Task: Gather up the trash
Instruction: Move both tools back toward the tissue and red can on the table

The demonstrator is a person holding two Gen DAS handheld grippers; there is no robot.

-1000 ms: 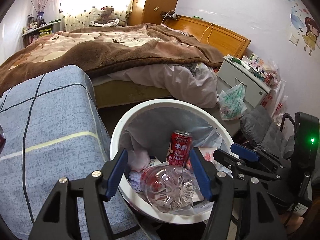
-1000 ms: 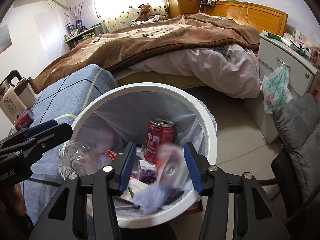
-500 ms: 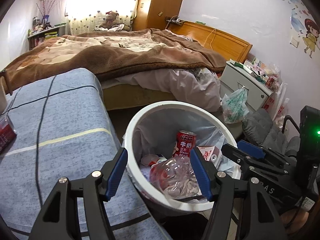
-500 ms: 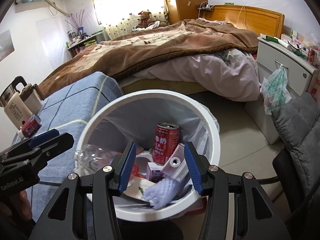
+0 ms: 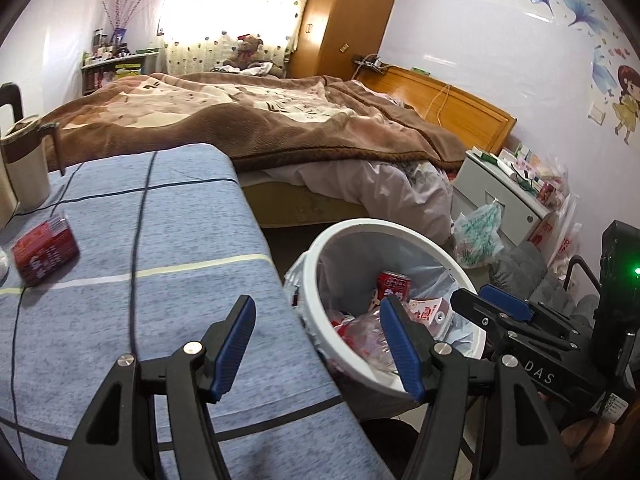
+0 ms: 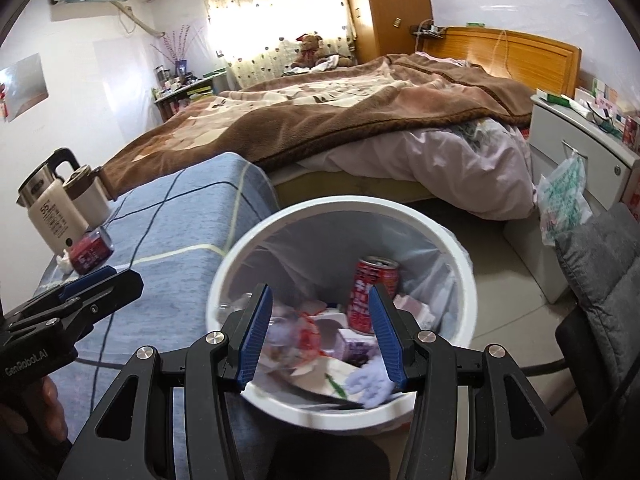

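Observation:
A white round trash bin with a clear liner stands beside the blue table; it also shows in the left wrist view. In it are a red can, a clear plastic bottle, a purple carton and paper scraps. My right gripper is open and empty above the bin's near rim. My left gripper is open and empty, over the table edge left of the bin. A red can lies on the table at far left, also seen in the right wrist view.
A white kettle and a cup stand at the table's far left. A bed with a brown blanket lies behind. A white nightstand with a hanging plastic bag and a grey cushioned chair are to the right.
The clear bottle and a carton have dropped into the bin. My left gripper has moved left from over the bin to over the table edge. Both grippers stay open.

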